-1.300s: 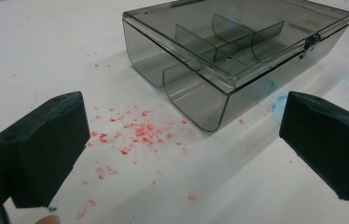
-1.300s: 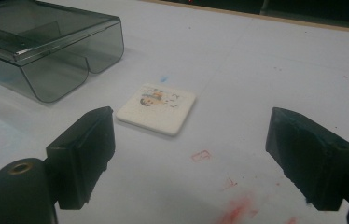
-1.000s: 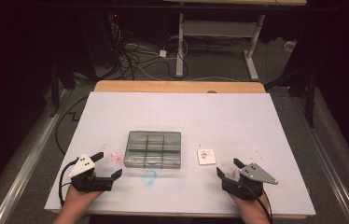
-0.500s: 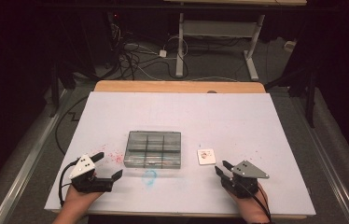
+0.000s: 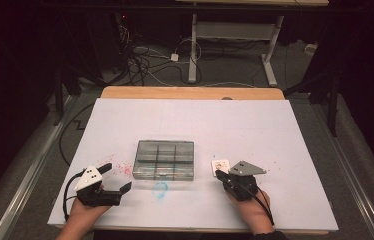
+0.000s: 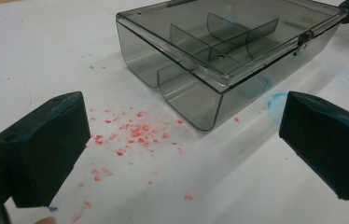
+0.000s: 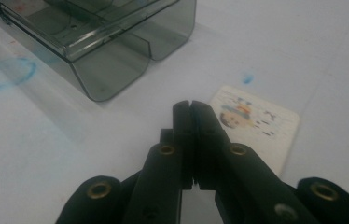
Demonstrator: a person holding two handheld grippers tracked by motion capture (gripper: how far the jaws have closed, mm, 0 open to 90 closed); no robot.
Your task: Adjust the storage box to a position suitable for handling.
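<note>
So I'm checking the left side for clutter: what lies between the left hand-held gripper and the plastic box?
Just red specks on the white table, seen in the left gripper view between the open left hand-held gripper and the plastic box.

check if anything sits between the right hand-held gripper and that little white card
Nothing visible does. The right hand-held gripper, jaws shut, has its tips right at the near edge of the card, with bare table between. The grey box lies off to the side.

Layout on the table

A divided box (image 5: pixel 164 159) lay at the middle of the table (image 5: pixel 285 125). A small card (image 5: pixel 220 165) lay just right of it. The left gripper (image 5: pixel 116 177) sat left of the box, the right gripper (image 5: pixel 220 174) beside the card
</note>
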